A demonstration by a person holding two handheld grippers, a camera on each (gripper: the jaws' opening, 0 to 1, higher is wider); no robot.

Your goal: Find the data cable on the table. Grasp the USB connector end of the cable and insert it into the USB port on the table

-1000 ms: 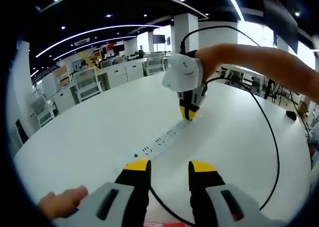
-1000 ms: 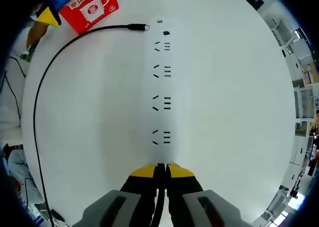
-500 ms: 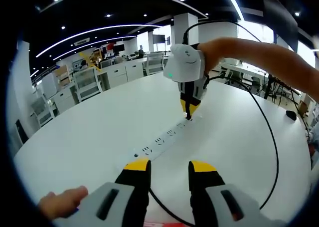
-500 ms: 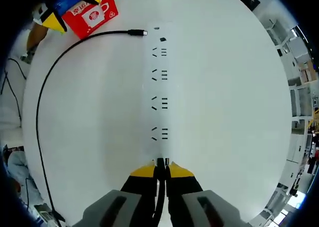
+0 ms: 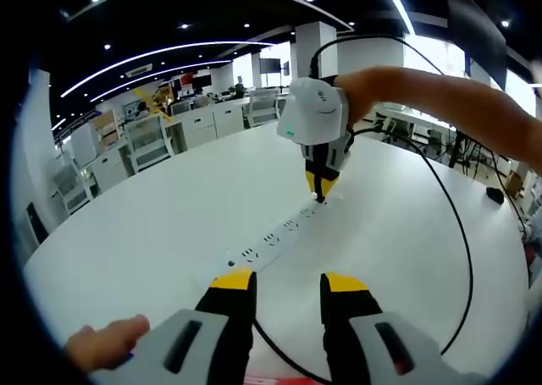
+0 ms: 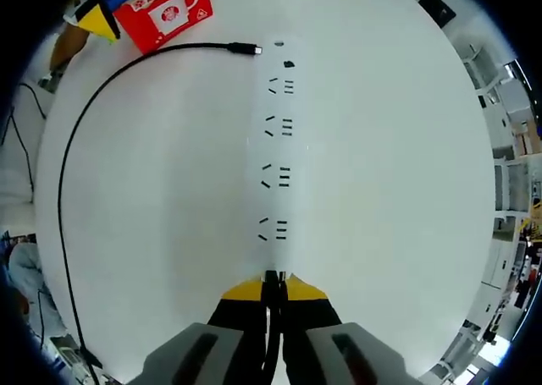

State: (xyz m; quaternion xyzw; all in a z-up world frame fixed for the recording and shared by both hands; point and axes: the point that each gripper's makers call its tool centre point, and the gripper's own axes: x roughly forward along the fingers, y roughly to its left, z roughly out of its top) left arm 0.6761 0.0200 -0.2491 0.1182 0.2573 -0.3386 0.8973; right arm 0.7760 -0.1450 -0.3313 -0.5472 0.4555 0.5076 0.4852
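Observation:
A white power strip (image 6: 278, 148) lies along the white table (image 6: 406, 190), running away from my right gripper (image 6: 271, 288). That gripper is shut on the black USB connector (image 6: 271, 277), whose tip pokes out just at the strip's near end. The black cable (image 6: 63, 182) arcs round to the left, and its other plug (image 6: 246, 48) lies beside the strip's far end. In the left gripper view the right gripper (image 5: 319, 184) points down at the power strip (image 5: 275, 237). My left gripper (image 5: 288, 283) is open above the table, holding nothing.
A red box (image 6: 165, 13) sits near the strip's far end, beside the left gripper (image 6: 93, 19). A dark flat object (image 5: 495, 195) lies on the table toward its edge. A hand (image 5: 106, 343) rests by my left gripper. Desks and chairs (image 5: 148, 140) stand beyond the table.
The right gripper has straightened up over the strip's end and shifted slightly, still shut on the connector. The left gripper has stayed still and open.

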